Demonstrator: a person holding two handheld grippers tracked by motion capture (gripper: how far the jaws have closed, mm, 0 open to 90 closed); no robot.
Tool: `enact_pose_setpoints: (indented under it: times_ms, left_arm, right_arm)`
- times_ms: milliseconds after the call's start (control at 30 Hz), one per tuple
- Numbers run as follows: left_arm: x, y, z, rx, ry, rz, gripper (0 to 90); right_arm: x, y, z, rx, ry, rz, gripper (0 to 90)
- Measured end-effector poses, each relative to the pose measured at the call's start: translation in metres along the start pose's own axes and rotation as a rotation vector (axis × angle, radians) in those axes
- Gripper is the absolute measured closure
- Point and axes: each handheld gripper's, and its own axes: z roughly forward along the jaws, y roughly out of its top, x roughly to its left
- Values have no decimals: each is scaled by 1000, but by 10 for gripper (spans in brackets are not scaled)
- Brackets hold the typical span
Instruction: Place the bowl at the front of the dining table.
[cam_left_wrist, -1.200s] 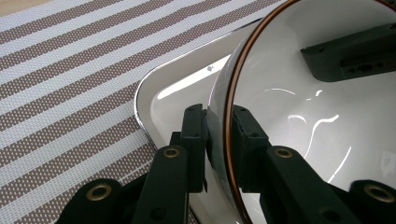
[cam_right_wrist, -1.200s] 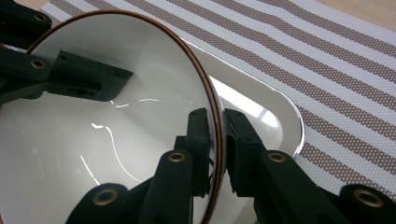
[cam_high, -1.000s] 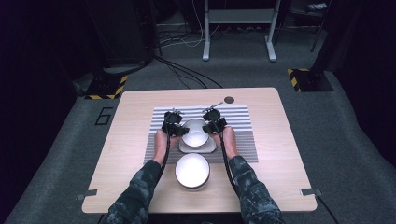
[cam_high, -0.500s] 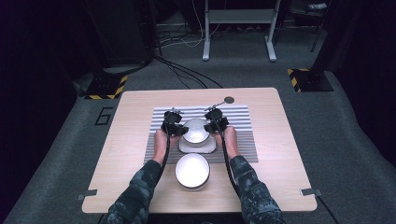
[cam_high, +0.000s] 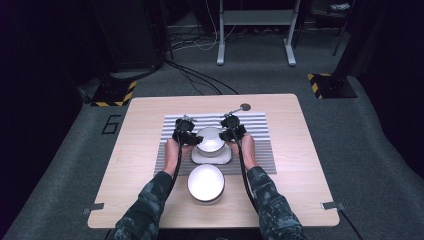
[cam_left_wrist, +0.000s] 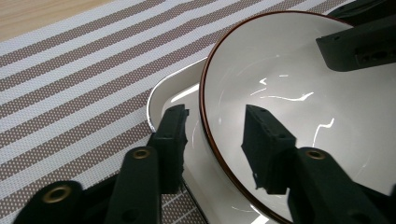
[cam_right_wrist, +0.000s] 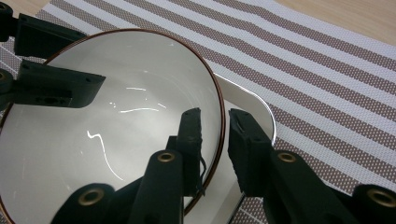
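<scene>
Two grippers straddled one bowl rim at frame centre, jaws just opening.

Left gripper (cam_high: 189, 136) & right gripper (cam_high: 231, 131) sat on opposite sides of the white bowl (cam_high: 210, 139), which rested on a white square plate (cam_high: 212, 158) on the striped mat (cam_high: 252, 131), centre of the high view. In the left gripper view one jaw was inside the bowl (cam_left_wrist: 299, 93), one outside, with a clear gap to the rim, so no grip. Right gripper view: bowl (cam_right_wrist: 116, 126) rim between narrow jaws; contact hard to judge, appeared loose. Plate (cam_right_wrist: 254, 109) mostly hidden under the bowl. A second bowl (cam_high: 206, 182) stood lower centre. Bowl bottom cut off in both gripper views.
</scene>
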Motion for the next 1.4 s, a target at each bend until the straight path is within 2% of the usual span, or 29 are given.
enact_pose_setpoints:
  times_ms: [133,333,433,500,700,867,1267,1400]
  left_arm:
    - [2,0,-3,-9,-9,-23,434]
    - [4,0,-9,-8,-35,-21,245]
    - [2,0,-14,-2,-33,-18,145]
    - [2,0,-18,-4,-42,-13,134]
    - [2,-5,-30,-6,-58,1,68]
    - [4,-12,-39,-6,-62,9,52]
    - [12,-35,-64,-29,-55,22,40]
    - [18,-45,-73,-38,-47,13,39]
  right_arm:
    - [1,-1,0,-2,9,10,572]
    - [2,-2,-4,-8,42,-11,289]
    - [2,-3,-8,-22,61,-14,205]
    - [2,-3,-13,-27,64,-24,148]
    - [1,-6,-27,-58,67,-33,84]
    - [0,-12,-38,-85,70,-34,52]
    - [0,-29,-68,-138,62,-57,47]
    - [0,-36,-79,-159,47,-68,47]
